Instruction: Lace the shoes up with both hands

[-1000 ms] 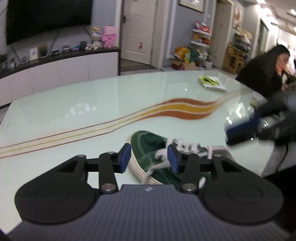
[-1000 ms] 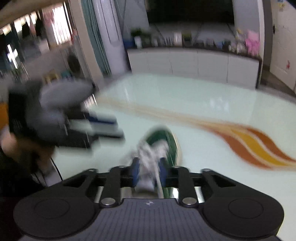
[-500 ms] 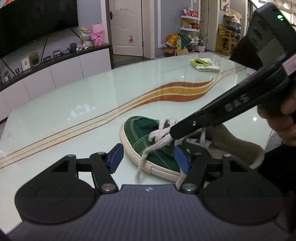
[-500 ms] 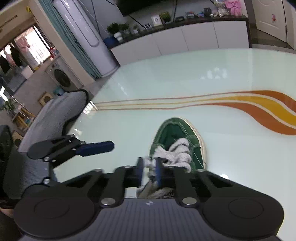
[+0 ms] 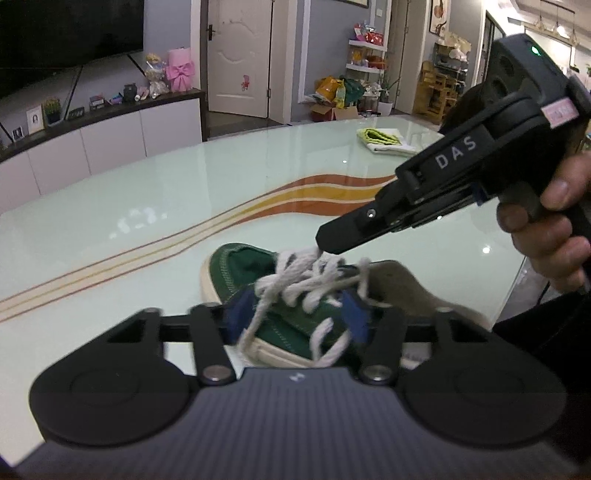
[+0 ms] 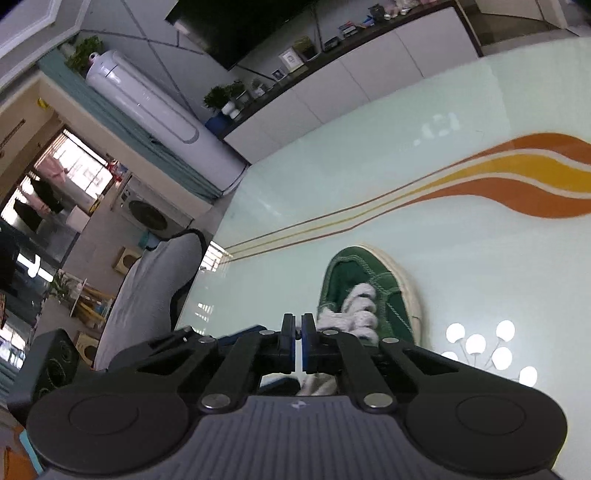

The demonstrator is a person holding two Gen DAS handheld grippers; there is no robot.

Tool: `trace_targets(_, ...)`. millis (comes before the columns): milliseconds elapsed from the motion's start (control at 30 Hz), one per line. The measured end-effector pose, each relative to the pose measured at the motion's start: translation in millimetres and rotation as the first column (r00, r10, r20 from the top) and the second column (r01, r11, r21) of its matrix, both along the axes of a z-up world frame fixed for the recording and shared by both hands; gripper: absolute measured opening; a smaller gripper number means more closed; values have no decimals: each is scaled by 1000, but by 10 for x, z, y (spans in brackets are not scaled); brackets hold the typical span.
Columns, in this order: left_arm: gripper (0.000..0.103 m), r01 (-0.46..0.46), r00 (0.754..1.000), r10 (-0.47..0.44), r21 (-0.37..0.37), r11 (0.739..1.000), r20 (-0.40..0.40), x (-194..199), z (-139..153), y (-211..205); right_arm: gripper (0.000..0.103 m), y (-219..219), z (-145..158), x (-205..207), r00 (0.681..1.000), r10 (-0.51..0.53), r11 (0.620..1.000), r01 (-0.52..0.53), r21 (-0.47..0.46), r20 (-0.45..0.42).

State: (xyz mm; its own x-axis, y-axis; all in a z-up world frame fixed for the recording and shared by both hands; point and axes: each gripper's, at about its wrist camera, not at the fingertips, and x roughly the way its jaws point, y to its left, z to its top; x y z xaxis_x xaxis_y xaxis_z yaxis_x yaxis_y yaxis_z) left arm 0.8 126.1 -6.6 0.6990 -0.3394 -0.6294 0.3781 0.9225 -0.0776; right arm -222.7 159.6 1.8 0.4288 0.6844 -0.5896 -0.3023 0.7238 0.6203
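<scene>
Lace (image 5: 295,266) in closed right claw (image 5: 321,245)

shoe (image 5: 295,314): green canvas, cream sole, upright on the worktop (image 5: 147,206), near its edge
laces (image 5: 310,280): thick, white, threaded, loose ends trailing down the side

This is a home living room. A big dark television (image 5: 70,33) hangs at the upper left above a long white cabinet (image 5: 110,136) lined with photo frames, small plants and a pink gift box (image 5: 180,70). A white door (image 5: 236,55) stands behind the glossy table (image 5: 110,221), and a tall air conditioner (image 6: 155,110) fills a corner.
</scene>
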Motion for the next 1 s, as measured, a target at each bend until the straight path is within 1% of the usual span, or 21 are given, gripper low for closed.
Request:
trace_targets(200, 45, -13, 1000, 13, 2, 1000, -8, 56, -34, -14, 3, -30, 21, -4, 1000, 6, 1000, -6, 12, 5)
trace_targets(267, 47, -15, 1000, 15, 5, 1000, -6, 53, -35, -7, 3, -29, 37, -8, 1000, 10, 1000, -10, 17, 8)
trace_targets(400, 56, -18, 1000, 18, 9, 1000, 14, 29, -6, 11, 3, -20, 54, -5, 1000, 21, 999, -21, 28, 8)
trace_targets(467, 67, -14, 999, 13, 1, 1000, 52, -16, 53, 31, 3, -23, 65, -7, 1000, 22, 999, -22, 47, 4)
trace_targets(500, 84, -20, 997, 20, 4, 1000, 78, -39, 78, 39, 3, -30, 72, -2, 1000, 22, 998, -22, 56, 3)
trace_targets(533, 96, -33, 994, 31, 11, 999, 104, -60, 98, 45, 3, -37, 79, 1, 1000, 19, 998, -19, 64, 2)
trace_targets(567, 96, -44, 991, 42, 17, 999, 126, -75, 112, 50, 3, -41, 84, 0, 1000, 17, 998, -17, 68, 2)
trace_targets(600, 95, -48, 990, 46, 14, 999, 132, -79, 119, 58, 3, -44, 87, -7, 1000, 15, 997, -15, 76, 3)
trace_targets(667, 91, -44, 992, 44, -9, 999, 119, -71, 124, 80, 3, -52, 90, -6, 1000, 21, 996, -21, 90, -2)
trace_targets(700, 85, -38, 993, 40, -20, 999, 110, -62, 122, 82, 3, -57, 91, -5, 1000, 24, 995, -24, 97, -4)
trace_targets(733, 82, -26, 994, 28, -22, 999, 101, -55, 117, 66, 3, -62, 91, -3, 1000, 27, 994, -26, 103, -7)
trace_targets(800, 81, -4, 994, 4, -8, 1000, 105, -74, 111, 14, 3, -71, 97, -16, 999, 39, 992, -37, 122, -16)
trace_targets(867, 80, 32, 988, -34, 19, 999, 147, -131, 121, -72, 3, -92, 117, -30, 998, 56, 988, -53, 142, -19)
trace_targets(900, 81, 43, 981, -49, 36, 998, 188, -173, 130, -119, 3, -106, 127, -36, 998, 63, 987, -59, 152, -20)
trace_targets(933, 82, 45, 971, -56, 56, 997, 230, -214, 139, -158, 3, -119, 137, -42, 997, 70, 984, -66, 163, -21)
trace_targets(1000, 83, 48, 944, -86, 125, 991, 318, -317, 145, -266, 3, -143, 153, -60, 997, 77, 981, -71, 179, -25)
